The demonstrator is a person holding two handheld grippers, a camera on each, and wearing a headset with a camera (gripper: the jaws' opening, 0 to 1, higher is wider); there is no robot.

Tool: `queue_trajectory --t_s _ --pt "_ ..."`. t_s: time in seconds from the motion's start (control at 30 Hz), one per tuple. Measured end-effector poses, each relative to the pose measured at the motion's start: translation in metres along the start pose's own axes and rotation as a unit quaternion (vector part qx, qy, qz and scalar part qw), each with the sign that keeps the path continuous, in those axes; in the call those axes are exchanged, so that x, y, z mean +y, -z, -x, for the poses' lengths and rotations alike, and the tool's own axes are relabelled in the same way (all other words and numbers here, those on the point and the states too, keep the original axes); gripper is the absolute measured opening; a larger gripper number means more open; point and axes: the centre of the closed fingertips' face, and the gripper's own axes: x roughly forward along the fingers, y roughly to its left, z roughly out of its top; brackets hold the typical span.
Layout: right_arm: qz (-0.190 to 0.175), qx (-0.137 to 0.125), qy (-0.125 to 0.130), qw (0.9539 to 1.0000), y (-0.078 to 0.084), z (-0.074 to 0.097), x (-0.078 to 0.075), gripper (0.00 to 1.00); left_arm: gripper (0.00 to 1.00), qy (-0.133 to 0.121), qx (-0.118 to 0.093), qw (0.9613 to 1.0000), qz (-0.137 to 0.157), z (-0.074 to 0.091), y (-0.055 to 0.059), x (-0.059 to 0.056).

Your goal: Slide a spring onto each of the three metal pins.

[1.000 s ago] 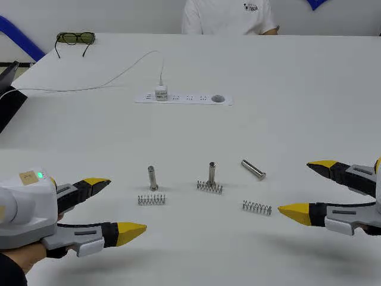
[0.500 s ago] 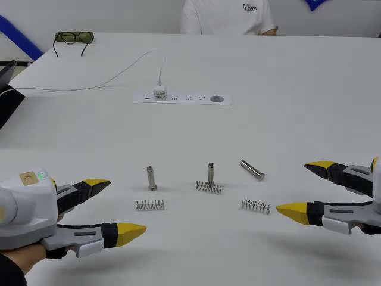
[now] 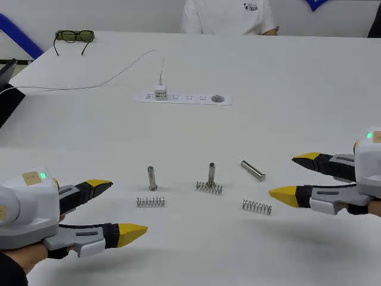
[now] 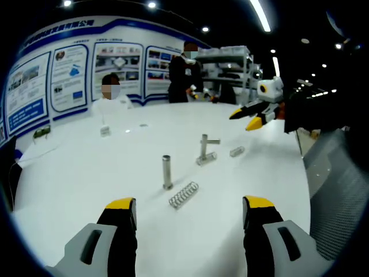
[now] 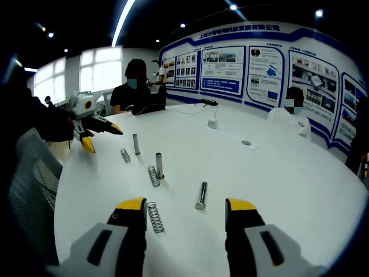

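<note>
I find both grippers wide open and holding nothing. The left gripper (image 3: 128, 206) hovers low over the white table (image 3: 286, 89) at the near left. The right gripper (image 3: 281, 176) hovers at the near right, its lower tip near the right spring (image 3: 256, 207).

Between them, the left pin (image 3: 152, 178) and the middle pin (image 3: 211, 173) stand upright. The third pin (image 3: 253, 170) lies on its side, further right.

All three springs lie loose on the table. The left spring (image 3: 150, 202) lies just in front of the left pin, apart from it. The middle spring (image 3: 209, 187) lies at the foot of the middle pin and seems to touch it, though I cannot confirm contact.

A power strip (image 3: 181, 98) lies well behind.
</note>
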Motion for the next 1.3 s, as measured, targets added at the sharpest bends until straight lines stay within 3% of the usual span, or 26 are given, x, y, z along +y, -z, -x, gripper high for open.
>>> queue_trajectory --t_s 0.43,0.87,1.3 --pt "0.005 0.045 0.014 0.9989 0.0 -0.024 -0.014 0.46 0.76 -0.001 0.002 1.0 0.002 0.0 0.003 0.0" --pt "0.0 0.072 0.028 0.997 -0.004 -0.036 -0.028 0.37 0.74 0.006 0.005 1.0 0.005 -0.006 0.007 -0.006" --pt "0.0 0.102 0.022 0.9945 -0.002 -0.057 -0.029 0.28 0.73 0.008 0.004 0.9999 0.011 -0.01 0.01 -0.007"
